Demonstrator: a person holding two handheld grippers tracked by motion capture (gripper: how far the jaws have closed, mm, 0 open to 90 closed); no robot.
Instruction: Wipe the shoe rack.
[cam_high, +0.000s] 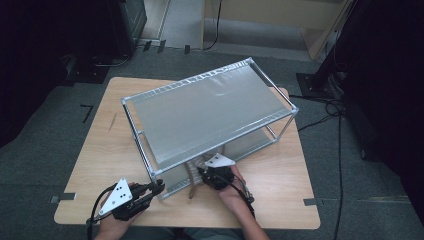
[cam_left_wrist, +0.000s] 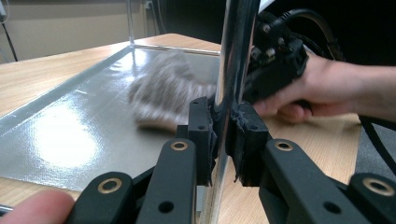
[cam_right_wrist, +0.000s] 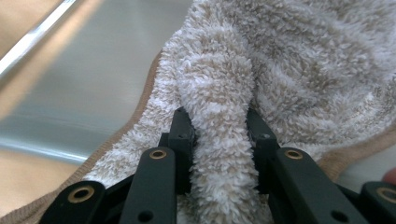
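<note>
Both my claws are busy: my left gripper (cam_left_wrist: 224, 135) is clamped tight on the near-left post (cam_left_wrist: 236, 60) of the rack (cam_high: 210, 107), while my right gripper (cam_right_wrist: 219, 135) pinches a fold of fluffy towel (cam_right_wrist: 280, 70) on the lower shelf (cam_left_wrist: 70, 126). I judge that thin pinch could slip loose as I wipe, or the towel could snag on the post and tug the rack.

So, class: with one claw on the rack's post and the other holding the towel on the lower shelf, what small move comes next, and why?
Probably sweep the towel further along the lower shelf. The right claw pinches a fold of it there, and the left claw clamps the corner post, steadying the rack.
</note>
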